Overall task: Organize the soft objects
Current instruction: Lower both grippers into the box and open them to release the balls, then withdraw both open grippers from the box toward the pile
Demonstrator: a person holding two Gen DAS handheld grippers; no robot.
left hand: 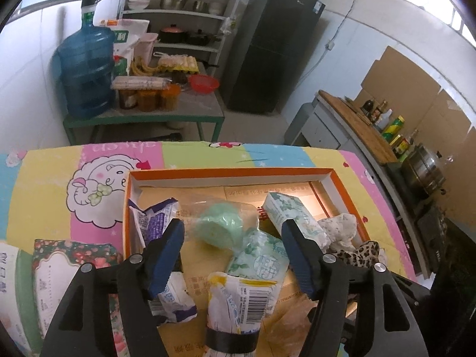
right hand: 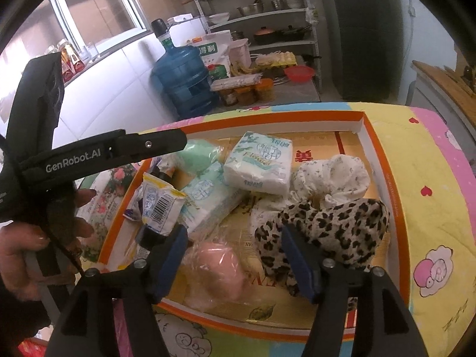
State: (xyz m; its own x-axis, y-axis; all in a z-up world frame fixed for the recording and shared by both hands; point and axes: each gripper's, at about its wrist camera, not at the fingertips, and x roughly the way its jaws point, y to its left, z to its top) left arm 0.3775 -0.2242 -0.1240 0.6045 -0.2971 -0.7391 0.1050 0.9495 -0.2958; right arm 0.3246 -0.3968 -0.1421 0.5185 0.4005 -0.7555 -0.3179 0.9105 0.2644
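A: Left gripper [left hand: 233, 232], quick. State?

B: Jaws spread wide, nothing pinched. Blue pads hang over the shallow orange-rimmed cardboard tray [left hand: 232, 172], centre of the left wrist view. Green round sponge in clear wrap [left hand: 218, 227] sits between the pads, untouched.

A: Other soft stuff there?

B: White tissue pack with green floral print [left hand: 293, 215] leans right of the sponge, second green-print tissue pack [left hand: 257, 260] lies below it. Yellow-and-white barcoded pack [left hand: 238, 303] at bottom centre. Purple-and-white crumpled pack [left hand: 154, 218] by the left wall.

A: Right gripper [right hand: 235, 235]?

B: Also wide, gripping nothing. Pink sponge in clear wrap [right hand: 220, 270] lies between its fingers, lower centre of the right wrist view. Leopard-print cloth [right hand: 336, 226] touches the right finger; white flowered cloth [right hand: 333, 178] bunched above it.

A: Anything outside the tray?

B: Rose-print tissue pack [left hand: 68, 264] lower left, on the pastel cartoon tablecloth [left hand: 89, 160].
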